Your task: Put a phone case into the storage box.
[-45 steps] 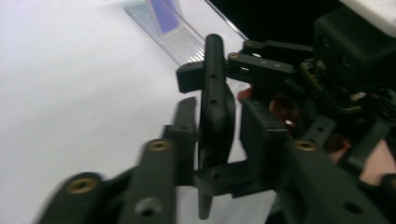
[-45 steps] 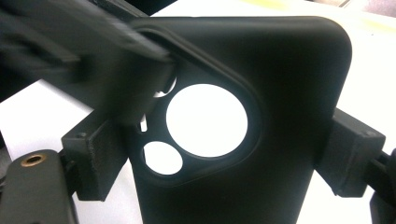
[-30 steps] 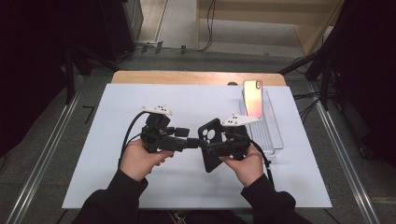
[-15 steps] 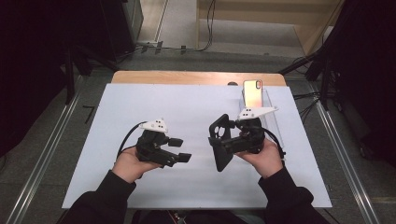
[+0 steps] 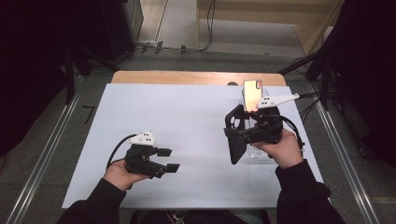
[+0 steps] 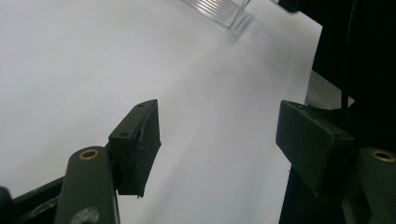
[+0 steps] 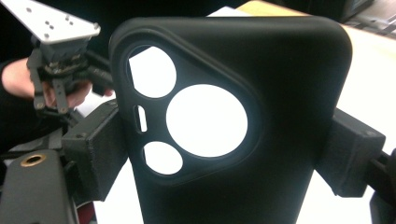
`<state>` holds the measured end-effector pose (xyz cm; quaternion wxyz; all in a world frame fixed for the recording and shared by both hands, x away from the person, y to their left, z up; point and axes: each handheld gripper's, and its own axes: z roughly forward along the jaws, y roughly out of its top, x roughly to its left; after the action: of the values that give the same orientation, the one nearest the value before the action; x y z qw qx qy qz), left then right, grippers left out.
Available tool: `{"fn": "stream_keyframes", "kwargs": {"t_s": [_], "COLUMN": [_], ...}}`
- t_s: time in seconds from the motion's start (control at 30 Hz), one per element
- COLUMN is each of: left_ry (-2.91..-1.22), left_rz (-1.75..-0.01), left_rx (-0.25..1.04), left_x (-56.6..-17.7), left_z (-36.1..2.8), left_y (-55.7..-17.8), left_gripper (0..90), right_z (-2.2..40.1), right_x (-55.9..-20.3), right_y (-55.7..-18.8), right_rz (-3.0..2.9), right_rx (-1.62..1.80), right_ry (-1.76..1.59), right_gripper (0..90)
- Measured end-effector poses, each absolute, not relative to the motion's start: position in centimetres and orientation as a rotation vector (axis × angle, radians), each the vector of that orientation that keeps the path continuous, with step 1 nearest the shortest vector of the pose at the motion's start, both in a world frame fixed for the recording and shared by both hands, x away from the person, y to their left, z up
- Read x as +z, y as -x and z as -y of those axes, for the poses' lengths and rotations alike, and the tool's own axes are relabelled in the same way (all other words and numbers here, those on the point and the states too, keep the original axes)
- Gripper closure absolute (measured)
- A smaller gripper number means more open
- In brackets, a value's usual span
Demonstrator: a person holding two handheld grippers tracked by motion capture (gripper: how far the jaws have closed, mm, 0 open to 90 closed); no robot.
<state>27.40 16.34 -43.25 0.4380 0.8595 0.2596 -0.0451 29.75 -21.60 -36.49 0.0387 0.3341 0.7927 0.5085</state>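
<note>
Nearest the person, at about 7 o'clock on the white table sheet [image 5: 187,112], the left gripper [image 5: 173,159] is held low over the sheet with its jaws apart and nothing between them; in the left gripper view only bare white surface lies between its two pads, with a corner of the clear stand [image 6: 219,11] at 12 o'clock beyond. Farther out, at about 3 o'clock, the right gripper [image 5: 234,135] holds a black phone case [image 5: 236,140] clamped by its two long edges, the case standing roughly upright off the sheet. In the right gripper view the phone case [image 7: 261,140] blocks most of the sight ahead, with white table showing through its camera cut-outs. Just behind the right gripper, at 1 o'clock, a phone [image 5: 252,93] stands propped on the clear stand [image 5: 261,156], partly hidden by the gripper. Past the sheet's far edge runs a strip of wooden tabletop [image 5: 187,77], then grey floor with cables.
</note>
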Motion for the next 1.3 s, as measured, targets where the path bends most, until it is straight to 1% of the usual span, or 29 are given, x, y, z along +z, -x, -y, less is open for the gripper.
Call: {"fn": "stream_keyframes", "kwargs": {"t_s": [0.27,0.53,0.77,1.13,1.3], "left_ry": [-2.120,-2.102,-2.048,-2.056,-2.064], "left_rz": [-0.725,-0.755,-0.793,-0.806,-0.801], "left_rx": [-0.092,-0.083,-0.090,-0.058,-0.069], "left_x": [-43.6,-43.8,-43.7,-43.7,-43.8], "left_z": [-17.7,-18.6,-19.6,-19.9,-19.7], "left_y": [-26.9,-26.5,-26.5,-26.5,-26.6], "left_gripper": [31.1,31.1,31.1,31.1,31.1], "right_z": [24.5,25.9,27.0,29.2,29.5], "right_x": [-34.8,-34.8,-35.3,-37.1,-38.3], "right_y": [-30.4,-31.7,-32.9,-35.6,-37.0], "right_rz": [-2.257,-2.122,-1.993,-1.838,-1.840], "right_rx": [1.547,1.481,1.394,1.302,1.258], "right_ry": [-1.142,-1.269,-1.361,-1.484,-1.519], "right_gripper": [12.8,12.8,12.8,12.8,12.8]}}
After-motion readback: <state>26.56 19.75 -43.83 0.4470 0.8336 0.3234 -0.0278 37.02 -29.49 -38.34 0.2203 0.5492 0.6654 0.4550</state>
